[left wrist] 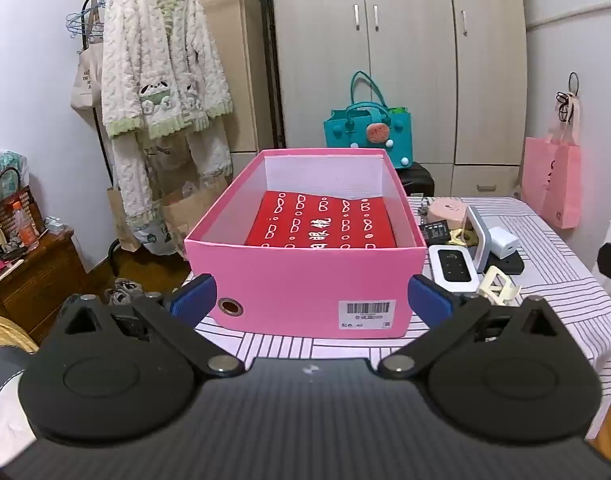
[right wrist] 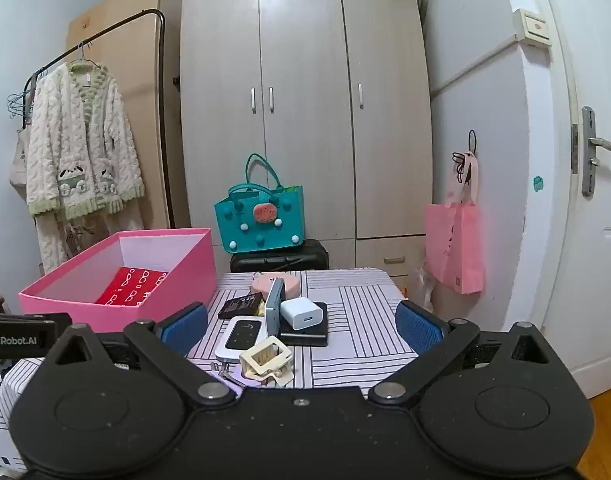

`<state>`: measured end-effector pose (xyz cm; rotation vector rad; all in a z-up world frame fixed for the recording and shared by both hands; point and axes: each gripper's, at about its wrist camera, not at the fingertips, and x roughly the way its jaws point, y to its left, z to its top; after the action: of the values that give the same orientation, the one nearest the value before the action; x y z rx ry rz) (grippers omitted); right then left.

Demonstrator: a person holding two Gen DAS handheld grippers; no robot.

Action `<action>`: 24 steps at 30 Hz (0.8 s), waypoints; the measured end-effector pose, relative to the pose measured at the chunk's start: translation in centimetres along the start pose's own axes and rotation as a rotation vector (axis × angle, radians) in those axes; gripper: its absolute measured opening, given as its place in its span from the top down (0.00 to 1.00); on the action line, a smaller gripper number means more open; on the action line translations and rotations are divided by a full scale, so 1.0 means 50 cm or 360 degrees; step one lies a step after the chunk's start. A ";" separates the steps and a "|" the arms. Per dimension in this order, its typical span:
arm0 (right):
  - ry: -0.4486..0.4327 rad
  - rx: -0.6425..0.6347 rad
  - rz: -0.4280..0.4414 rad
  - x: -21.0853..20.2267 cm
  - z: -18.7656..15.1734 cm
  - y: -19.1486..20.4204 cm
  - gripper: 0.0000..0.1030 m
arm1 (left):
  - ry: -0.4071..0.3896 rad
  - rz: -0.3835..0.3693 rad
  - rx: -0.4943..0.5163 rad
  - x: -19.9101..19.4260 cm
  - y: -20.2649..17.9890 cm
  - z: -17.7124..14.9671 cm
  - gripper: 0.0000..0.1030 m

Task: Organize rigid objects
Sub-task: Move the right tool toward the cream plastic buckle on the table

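2 hand-held grippers hang wide open and empty: the right gripper [right wrist: 301,326] faces the small items, a cream hair clip [right wrist: 266,356] nearest, just ahead between its fingers, while the pink box [left wrist: 305,264] sits lengthwise ahead of the left gripper [left wrist: 311,296]

A pale wooden wardrobe [right wrist: 305,112] stands against the white wall, a clothes rack [right wrist: 105,36] left, a white door [right wrist: 593,184] right.
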<state>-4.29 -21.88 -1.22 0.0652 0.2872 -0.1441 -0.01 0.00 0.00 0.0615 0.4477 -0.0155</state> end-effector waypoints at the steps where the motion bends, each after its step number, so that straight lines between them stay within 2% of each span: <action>1: 0.0007 0.0001 0.0002 0.000 0.000 0.000 0.02 | -0.0004 0.0001 -0.0001 0.000 0.000 0.000 0.00; 5: -0.0007 0.0003 0.0001 0.000 0.001 -0.001 0.02 | -0.0011 -0.0005 0.0045 0.002 -0.017 -0.001 0.01; 6: -0.0007 0.0005 -0.0001 0.000 0.001 -0.001 0.02 | -0.0057 -0.0028 0.0032 -0.015 -0.012 -0.004 0.01; 10: -0.0009 0.0010 -0.0005 0.001 -0.004 -0.014 0.02 | 0.0014 -0.0064 0.0034 -0.009 -0.025 -0.005 0.02; 14: -0.0002 0.0022 -0.0012 0.014 -0.008 -0.036 0.02 | 0.0084 -0.0121 -0.0037 0.018 -0.021 -0.010 0.03; 19: 0.0011 0.0036 -0.0031 0.012 -0.009 -0.048 0.02 | 0.0102 -0.0098 -0.0001 0.023 -0.035 -0.017 0.02; 24: 0.0058 0.0042 0.0002 0.022 -0.018 -0.062 0.02 | 0.0149 -0.0124 -0.0047 0.027 -0.035 -0.020 0.00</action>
<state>-3.97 -25.00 -2.54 0.0945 0.3215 -0.1458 0.70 -1.70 -1.58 0.0159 0.5436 -0.0832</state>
